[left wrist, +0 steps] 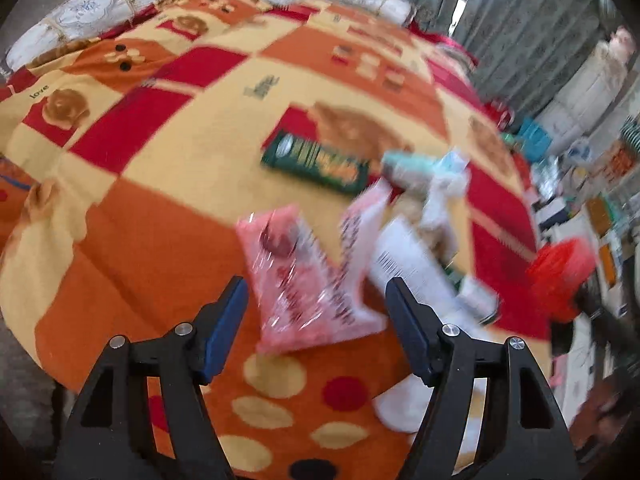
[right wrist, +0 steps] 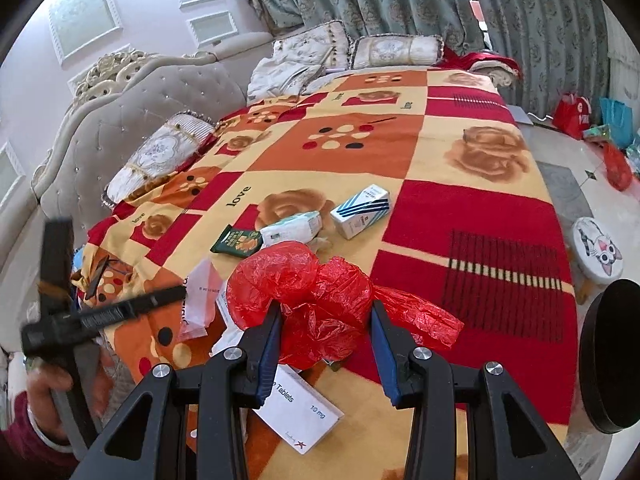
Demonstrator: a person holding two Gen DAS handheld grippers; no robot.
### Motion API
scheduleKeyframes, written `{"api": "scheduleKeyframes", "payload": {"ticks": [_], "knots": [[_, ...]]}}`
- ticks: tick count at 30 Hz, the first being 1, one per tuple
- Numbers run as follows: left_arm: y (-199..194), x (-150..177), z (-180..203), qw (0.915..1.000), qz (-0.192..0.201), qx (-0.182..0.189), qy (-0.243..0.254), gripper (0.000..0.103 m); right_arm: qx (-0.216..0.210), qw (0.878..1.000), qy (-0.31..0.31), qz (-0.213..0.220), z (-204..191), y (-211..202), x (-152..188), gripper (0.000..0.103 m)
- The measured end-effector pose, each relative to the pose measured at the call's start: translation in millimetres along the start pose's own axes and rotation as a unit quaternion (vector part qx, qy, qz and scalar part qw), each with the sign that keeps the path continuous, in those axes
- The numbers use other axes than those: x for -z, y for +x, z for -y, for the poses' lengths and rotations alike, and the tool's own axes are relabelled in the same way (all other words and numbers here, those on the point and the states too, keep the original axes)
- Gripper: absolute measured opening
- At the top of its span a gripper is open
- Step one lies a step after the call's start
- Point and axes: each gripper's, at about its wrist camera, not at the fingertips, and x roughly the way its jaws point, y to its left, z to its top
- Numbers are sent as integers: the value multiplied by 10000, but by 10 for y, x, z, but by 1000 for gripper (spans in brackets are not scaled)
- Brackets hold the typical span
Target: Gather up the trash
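Observation:
Trash lies on a patterned bedspread (right wrist: 460,148). In the left wrist view, my left gripper (left wrist: 316,308) is open just above a pink wrapper (left wrist: 298,280), with a white carton (left wrist: 416,268) beside it, a green packet (left wrist: 316,162) and a pale tissue pack (left wrist: 412,168) further off. In the right wrist view, my right gripper (right wrist: 326,332) has crumpled red plastic bag (right wrist: 320,292) between its parted fingers; I cannot tell whether it grips it. A white tablets box (right wrist: 304,412) lies under it. The green packet (right wrist: 236,242), tissue pack (right wrist: 294,228) and a blue-striped carton (right wrist: 362,210) lie beyond.
Pillows (right wrist: 160,156) and a padded headboard (right wrist: 100,120) are at the left and far end. The bed's right edge drops to a tiled floor with a cat-face stool (right wrist: 598,250) and bags (right wrist: 572,114). Curtains (right wrist: 400,0) hang behind.

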Motion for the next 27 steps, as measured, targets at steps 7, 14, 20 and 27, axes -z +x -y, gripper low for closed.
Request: {"api": "scheduleKeyframes", "payload": {"ticks": [7, 14, 20, 27], "knots": [[231, 55, -38, 9997, -117, -175, 75, 37, 21, 10000, -65, -59, -22, 41, 17, 40], [-143, -114, 71, 9996, 190, 134, 147, 28, 48, 10000, 8, 28, 51, -22, 4, 40], [-448, -278, 486, 9969, 465, 364, 514, 28, 169, 9997, -4, 151, 123, -131, -17, 40], [-422, -352, 1166, 9913, 477, 660, 1037, 28, 383, 9989, 123, 238, 339, -287, -8, 40]]}}
